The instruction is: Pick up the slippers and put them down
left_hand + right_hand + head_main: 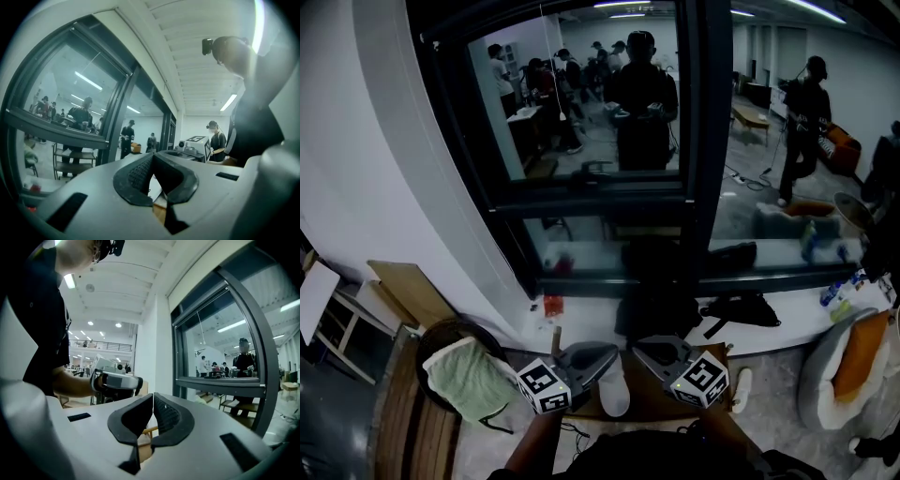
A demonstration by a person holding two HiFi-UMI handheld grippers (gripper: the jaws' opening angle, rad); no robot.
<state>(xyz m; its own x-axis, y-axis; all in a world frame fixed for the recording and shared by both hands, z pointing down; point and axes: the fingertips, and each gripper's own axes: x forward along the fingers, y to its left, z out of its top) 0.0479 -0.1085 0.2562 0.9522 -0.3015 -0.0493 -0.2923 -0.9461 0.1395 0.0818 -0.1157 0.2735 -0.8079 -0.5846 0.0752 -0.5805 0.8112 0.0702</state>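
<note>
In the head view a white slipper (614,394) lies on a brown board (661,401) just below my two grippers. A second pale slipper-like thing (741,388) lies on the floor to the right. My left gripper (598,357) and right gripper (649,353) are held level, with their tips facing each other above the white slipper. In the left gripper view the left gripper (153,155) has its jaws together with nothing between them. The right gripper (153,394) is shut and empty too. Each gripper view shows the other gripper held in a hand.
A large black-framed window (698,141) fills the wall ahead, with people visible in the glass. Black bags (741,309) lie on the white sill. A round chair with a green cloth (469,377) stands at the left. A chair with an orange cushion (855,361) is at the right.
</note>
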